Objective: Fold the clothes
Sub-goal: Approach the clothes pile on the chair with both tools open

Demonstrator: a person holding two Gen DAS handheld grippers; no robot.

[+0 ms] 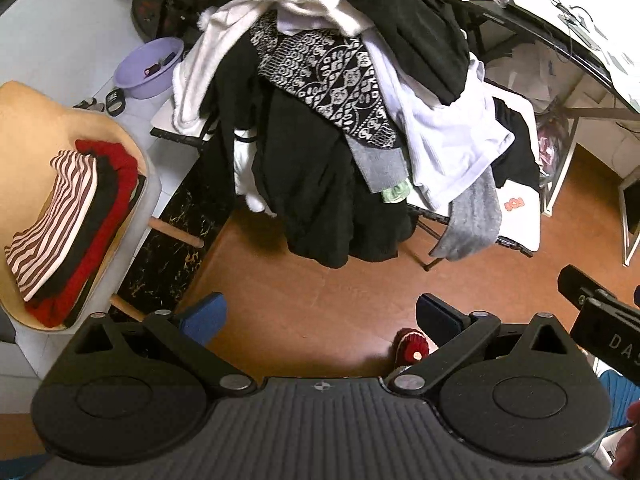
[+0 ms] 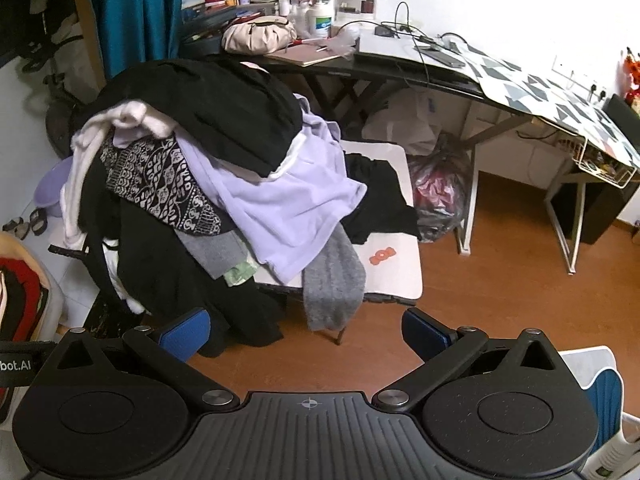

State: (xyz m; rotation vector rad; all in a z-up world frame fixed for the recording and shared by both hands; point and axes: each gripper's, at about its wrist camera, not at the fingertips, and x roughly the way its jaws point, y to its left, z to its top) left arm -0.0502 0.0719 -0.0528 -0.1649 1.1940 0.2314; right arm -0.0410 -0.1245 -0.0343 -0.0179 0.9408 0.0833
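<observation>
Both grippers hang over bare orange-brown floor, short of the laundry. The left gripper has its jaws spread wide with nothing between them; the right gripper is the same — blue pads far apart, empty.

Straight ahead of both sets of jaws, well beyond the fingertips, a heap of clothes buries a small white folding table. On top lies a black garment; under it a pale lilac-white top spills toward the right jaw's side, a black-and-white patterned knit sits near the middle, and a grey piece dangles off the table's front edge.

Out past the left gripper's left jaw, a tan chair holds a folded stack — striped on top, then black, then red. A red knitted item lies on the floor just inside that gripper's right jaw.
</observation>
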